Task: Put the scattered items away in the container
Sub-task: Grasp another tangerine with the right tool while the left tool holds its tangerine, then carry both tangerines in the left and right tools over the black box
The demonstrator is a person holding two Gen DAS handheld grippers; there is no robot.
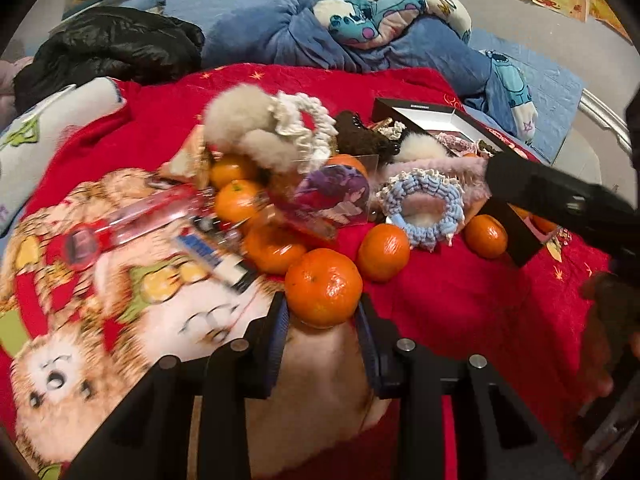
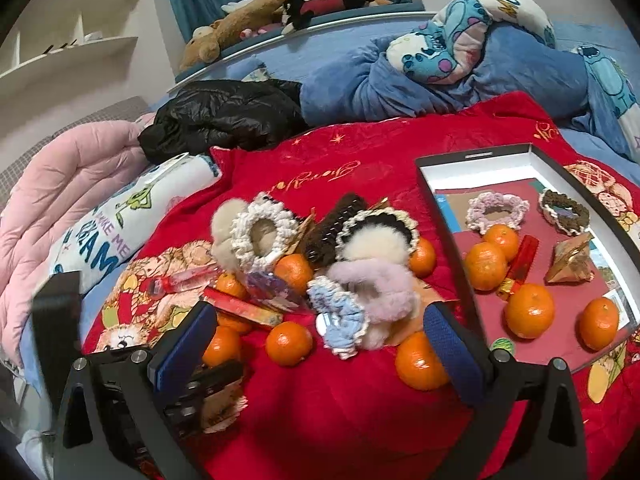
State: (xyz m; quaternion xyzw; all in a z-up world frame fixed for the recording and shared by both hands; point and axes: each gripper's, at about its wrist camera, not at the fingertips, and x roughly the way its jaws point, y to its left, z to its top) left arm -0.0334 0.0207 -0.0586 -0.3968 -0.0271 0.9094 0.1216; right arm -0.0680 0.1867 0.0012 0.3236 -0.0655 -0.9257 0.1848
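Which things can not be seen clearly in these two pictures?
- Left wrist view: clear red plastic tube and striped packet, blurred.
- Left wrist view: black cardboard box, hidden by scrunchies and the right tongs' black arm.
- Right wrist view: left tongs, blurred, cut off by the frame edge.

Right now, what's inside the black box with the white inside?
The black box holds four tangerines, a pink crocheted scrunchie, a brown one, a red tube and gold wrapping. Anything beneath them is hidden.
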